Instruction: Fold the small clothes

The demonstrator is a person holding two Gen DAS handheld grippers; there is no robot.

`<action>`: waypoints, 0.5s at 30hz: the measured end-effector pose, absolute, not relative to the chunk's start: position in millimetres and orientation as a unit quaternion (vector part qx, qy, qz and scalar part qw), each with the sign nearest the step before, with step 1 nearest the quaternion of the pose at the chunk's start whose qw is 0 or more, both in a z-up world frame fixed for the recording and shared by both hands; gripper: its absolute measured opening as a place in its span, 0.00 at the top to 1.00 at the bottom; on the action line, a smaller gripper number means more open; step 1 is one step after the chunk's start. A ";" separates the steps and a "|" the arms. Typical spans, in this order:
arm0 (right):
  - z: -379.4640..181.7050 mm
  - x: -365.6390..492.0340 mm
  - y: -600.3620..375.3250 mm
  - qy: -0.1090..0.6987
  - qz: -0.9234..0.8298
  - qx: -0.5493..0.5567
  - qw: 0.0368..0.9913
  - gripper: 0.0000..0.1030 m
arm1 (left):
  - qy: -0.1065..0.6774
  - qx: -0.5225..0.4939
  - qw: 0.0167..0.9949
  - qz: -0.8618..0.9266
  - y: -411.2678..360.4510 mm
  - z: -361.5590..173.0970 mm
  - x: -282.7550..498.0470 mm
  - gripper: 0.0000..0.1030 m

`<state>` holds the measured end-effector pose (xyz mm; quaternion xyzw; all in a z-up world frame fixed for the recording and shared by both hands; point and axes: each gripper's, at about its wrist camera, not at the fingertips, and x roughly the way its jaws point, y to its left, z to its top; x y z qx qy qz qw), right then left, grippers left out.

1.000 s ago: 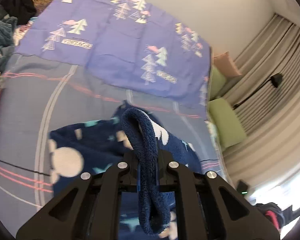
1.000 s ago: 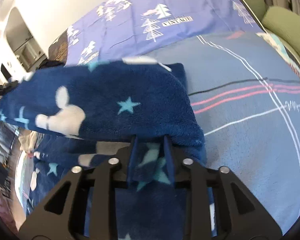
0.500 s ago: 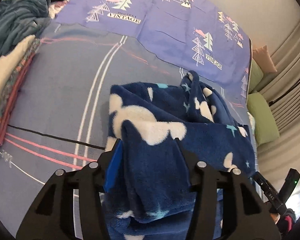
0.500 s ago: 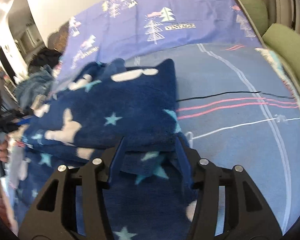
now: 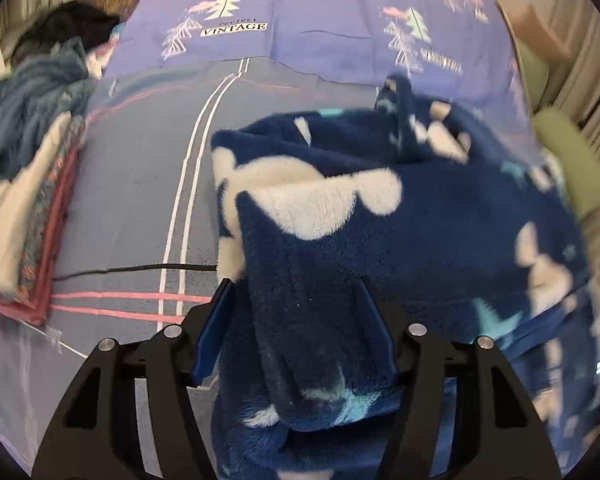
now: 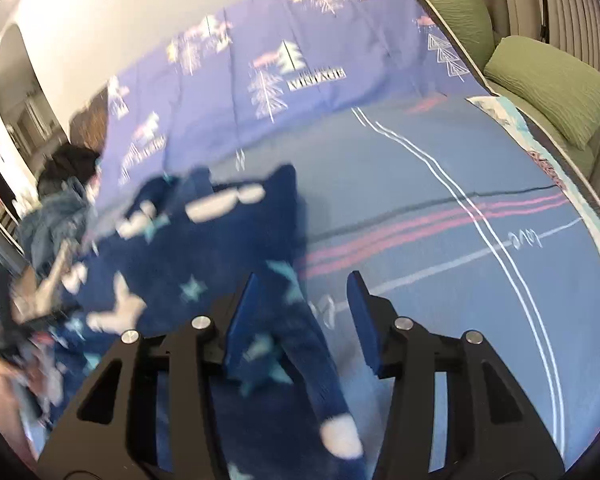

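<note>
We see the left gripper [image 5: 296, 300] spread wide — fleece garment [image 5: 380, 240] bunched between its fingers. Right gripper [image 6: 302, 300] gapes too — garment edge just beside its left finger.

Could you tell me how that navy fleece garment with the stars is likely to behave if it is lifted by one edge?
The navy fleece garment would probably flop and sag, since it lies in soft rolled folds on the bed cover. Its thick pile suggests it grips rather than slips against the left hand-held gripper pads. The fold would likely fall open.
</note>
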<state>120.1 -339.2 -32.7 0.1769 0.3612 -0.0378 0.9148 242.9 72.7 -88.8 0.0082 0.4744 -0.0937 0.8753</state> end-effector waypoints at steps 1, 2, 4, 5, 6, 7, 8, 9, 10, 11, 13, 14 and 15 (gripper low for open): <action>-31.9 124.7 -338.3 0.360 -0.028 0.183 0.914 0.54 | 0.469 0.018 0.878 -0.090 70.0 -86.7 241.3 0.38; -32.3 130.7 -334.6 0.362 -0.014 0.186 0.913 0.54 | 0.468 0.020 0.879 -0.089 69.8 -83.0 241.0 0.38; -46.1 145.5 -329.1 0.394 0.018 0.183 0.900 0.56 | 0.459 0.018 0.884 -0.083 71.3 -72.5 239.9 0.38; -57.5 153.6 -327.2 0.420 0.012 0.174 0.891 0.56 | 0.450 0.019 0.890 -0.075 72.1 -65.9 238.1 0.38; -76.3 161.1 -325.7 0.455 -0.017 0.153 0.877 0.53 | 0.433 0.025 0.899 -0.063 73.5 -56.2 235.1 0.38; -84.9 161.0 -328.7 0.457 -0.018 0.161 0.875 0.52 | 0.415 0.028 0.908 -0.056 75.9 -45.7 231.9 0.38; -85.4 157.8 -332.8 0.447 -0.014 0.178 0.876 0.52 | 0.406 0.026 0.912 -0.056 77.4 -39.8 230.4 0.38; -81.9 156.5 -335.5 0.444 -0.012 0.187 0.876 0.52 | 0.393 0.016 0.918 -0.058 80.3 -30.5 229.3 0.38; -77.5 155.8 -336.7 0.440 -0.015 0.192 0.877 0.52 | 0.385 0.005 0.921 -0.065 81.0 -23.4 230.5 0.38; -70.9 154.8 -337.4 0.431 -0.022 0.194 0.881 0.54 | 0.380 -0.007 0.922 -0.075 80.1 -17.7 233.6 0.38; -50.1 159.1 -333.7 0.398 -0.037 0.182 0.898 0.56 | 0.390 -0.016 0.915 -0.104 67.3 -10.7 248.3 0.38; -41.3 163.8 -330.0 0.387 -0.031 0.177 0.904 0.56 | 0.400 -0.015 0.909 -0.119 56.4 -10.3 259.8 0.38; -31.2 173.8 -322.9 0.382 -0.014 0.172 0.908 0.56 | 0.409 -0.016 0.903 -0.128 47.9 -11.9 269.8 0.38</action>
